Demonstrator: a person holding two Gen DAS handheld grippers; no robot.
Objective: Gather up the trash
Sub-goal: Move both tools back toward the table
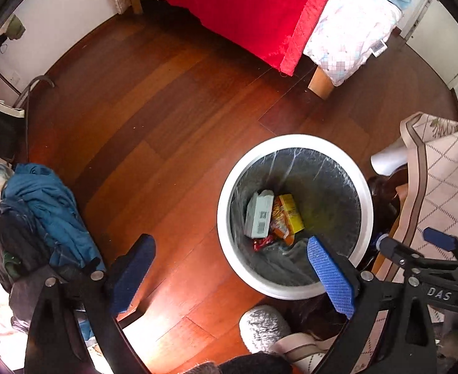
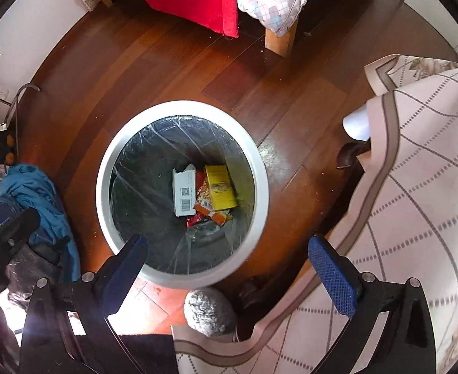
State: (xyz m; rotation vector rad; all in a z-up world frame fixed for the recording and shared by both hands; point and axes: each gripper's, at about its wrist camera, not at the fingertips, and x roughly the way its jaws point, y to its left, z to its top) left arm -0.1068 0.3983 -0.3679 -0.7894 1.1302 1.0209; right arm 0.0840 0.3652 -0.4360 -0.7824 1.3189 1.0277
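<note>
A round white bin [image 1: 291,141] with a dark liner stands on the wooden floor; it also shows in the right wrist view [image 2: 179,107]. Inside lie a white box [image 1: 258,218] [image 2: 183,193], a yellow box [image 1: 293,213] [image 2: 219,187] and orange and red wrappers [image 1: 279,227] [image 2: 208,207]. My left gripper [image 1: 229,268] is open and empty, above the bin's left front rim. My right gripper [image 2: 229,268] is open and empty, above the bin's front rim. The right gripper also shows at the right edge of the left wrist view [image 1: 441,246].
A bed with a red blanket [image 1: 229,6] and a patterned quilt [image 1: 350,28] stands at the back. A table with a patterned cloth [image 2: 416,171] is on the right. Blue and dark clothes [image 1: 41,215] are piled on the left. A grey slipper [image 2: 208,311] is by the bin.
</note>
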